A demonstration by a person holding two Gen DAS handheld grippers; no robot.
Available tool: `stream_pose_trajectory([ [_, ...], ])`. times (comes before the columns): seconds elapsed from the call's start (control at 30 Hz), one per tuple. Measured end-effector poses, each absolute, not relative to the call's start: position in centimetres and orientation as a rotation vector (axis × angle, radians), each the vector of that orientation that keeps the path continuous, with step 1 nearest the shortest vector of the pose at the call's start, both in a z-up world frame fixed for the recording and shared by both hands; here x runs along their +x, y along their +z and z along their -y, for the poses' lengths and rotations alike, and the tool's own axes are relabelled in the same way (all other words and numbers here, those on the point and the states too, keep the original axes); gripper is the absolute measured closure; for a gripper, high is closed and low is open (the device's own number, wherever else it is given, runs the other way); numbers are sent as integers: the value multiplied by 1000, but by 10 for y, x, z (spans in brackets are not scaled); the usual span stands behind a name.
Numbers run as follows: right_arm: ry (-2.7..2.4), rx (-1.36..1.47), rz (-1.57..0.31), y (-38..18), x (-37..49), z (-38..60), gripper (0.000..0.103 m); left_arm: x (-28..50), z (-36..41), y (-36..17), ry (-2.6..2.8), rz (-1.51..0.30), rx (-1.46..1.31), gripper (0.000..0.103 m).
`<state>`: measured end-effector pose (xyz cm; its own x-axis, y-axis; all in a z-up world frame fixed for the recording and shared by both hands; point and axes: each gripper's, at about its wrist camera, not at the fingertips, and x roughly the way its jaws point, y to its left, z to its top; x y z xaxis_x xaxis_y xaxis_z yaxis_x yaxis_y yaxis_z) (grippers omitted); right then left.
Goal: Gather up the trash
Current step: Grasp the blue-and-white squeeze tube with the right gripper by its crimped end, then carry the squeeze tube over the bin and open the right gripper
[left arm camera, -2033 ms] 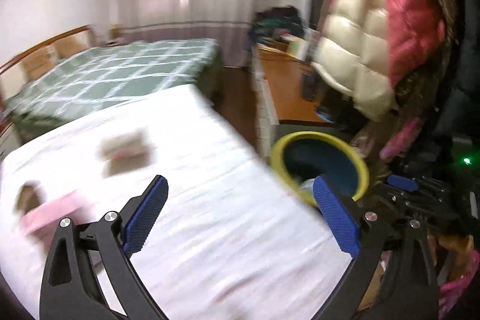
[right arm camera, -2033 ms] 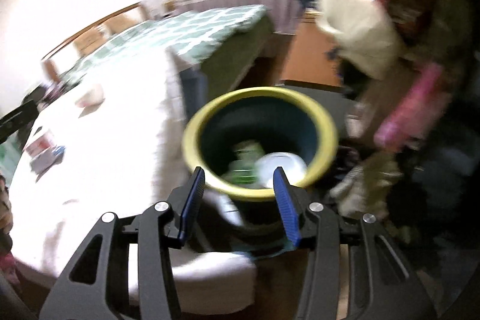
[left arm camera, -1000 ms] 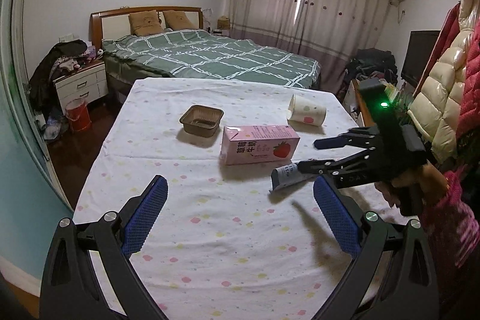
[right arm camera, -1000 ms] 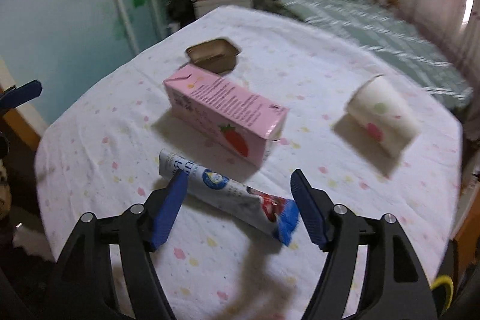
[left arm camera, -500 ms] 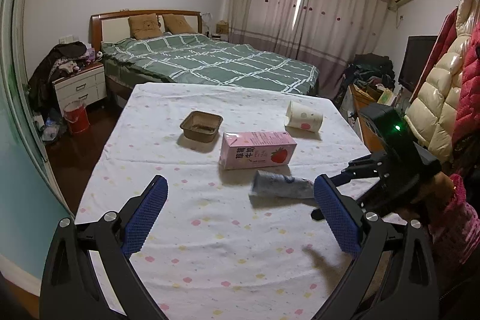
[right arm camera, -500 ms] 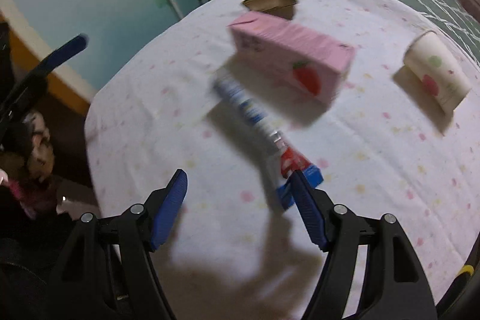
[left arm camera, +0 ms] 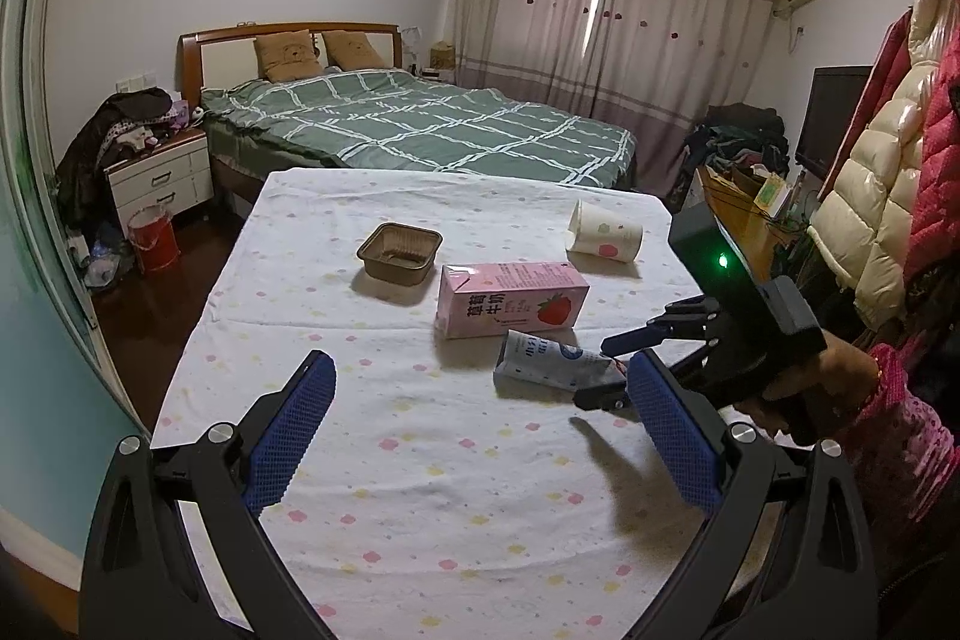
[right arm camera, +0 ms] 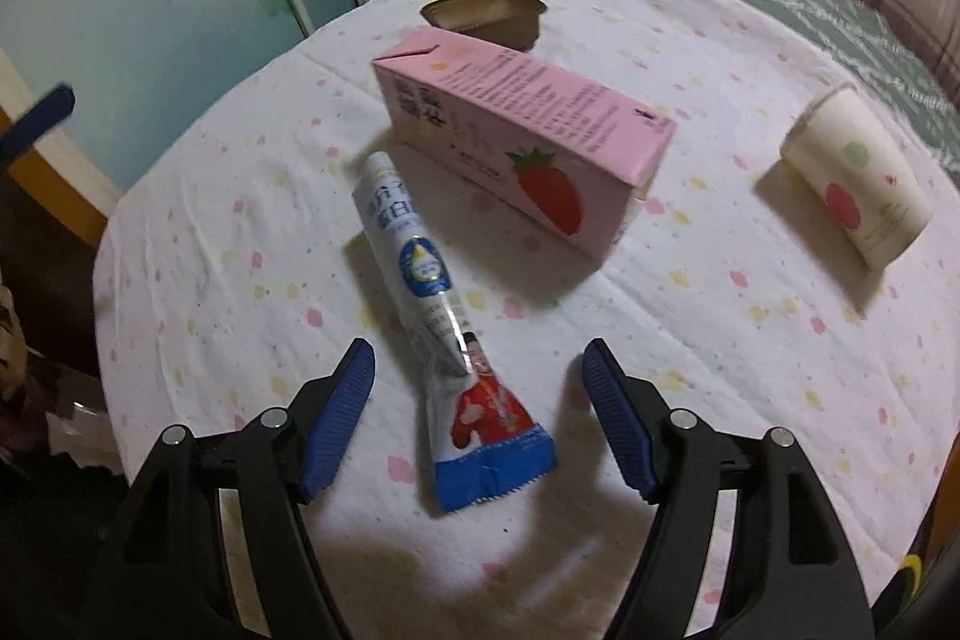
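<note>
A crumpled white and blue wrapper [right arm camera: 441,322] lies on the white dotted tablecloth [right arm camera: 750,340]. My right gripper [right arm camera: 480,418] is open and empty, its fingers either side of the wrapper's near end, just above it. In the left wrist view the right gripper [left arm camera: 612,370] hovers at the wrapper [left arm camera: 549,364]. A pink strawberry milk carton [left arm camera: 510,298] lies behind the wrapper, also in the right wrist view [right arm camera: 516,124]. A paper cup [left arm camera: 603,232] lies on its side and a brown tray [left arm camera: 399,253] stands further back. My left gripper [left arm camera: 480,442] is open and empty above the table's near part.
A green checked bed [left arm camera: 420,124] stands beyond the table. A nightstand [left arm camera: 159,178] and a red bucket [left arm camera: 153,238] are at the left. Coats [left arm camera: 888,172] hang at the right. The bin's yellow rim [right arm camera: 912,565] shows at the lower right of the right wrist view.
Both grippers swung from the yellow bin to the table. My right gripper then dropped closer to the wrapper and now straddles its near end. My left gripper stayed nearly still lately.
</note>
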<state>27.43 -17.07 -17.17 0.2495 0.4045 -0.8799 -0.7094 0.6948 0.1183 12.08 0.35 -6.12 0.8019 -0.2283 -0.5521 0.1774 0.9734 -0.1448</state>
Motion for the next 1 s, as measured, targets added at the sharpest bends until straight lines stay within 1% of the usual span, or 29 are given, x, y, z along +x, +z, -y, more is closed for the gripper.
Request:
stream_pose_trajectory([
  [0.03,776,-336,-1071,-172,272,169,36,121,-4,-62,-217,-604,-88,7],
  [0.13,765,-359,-1055,-172,264,165,47,123,-3,-64,-218,-610,-91,7],
  [0.2,757,-377,-1041,-171,257,164,59,123,-3,-65,-216,-611,-90,7],
  [0.23,759,-376,-1038,-172,255,163,62,123,-3,-65,-216,-612,-90,7],
  [0.3,746,-370,-1028,-172,250,167,73,124,-3,-66,-217,-613,-94,7],
  [0.63,689,-202,-1013,-173,215,203,76,128,2,-73,-232,-629,-90,7],
  [1.0,462,20,-935,-157,176,311,76,136,25,-81,-288,-649,-80,7],
])
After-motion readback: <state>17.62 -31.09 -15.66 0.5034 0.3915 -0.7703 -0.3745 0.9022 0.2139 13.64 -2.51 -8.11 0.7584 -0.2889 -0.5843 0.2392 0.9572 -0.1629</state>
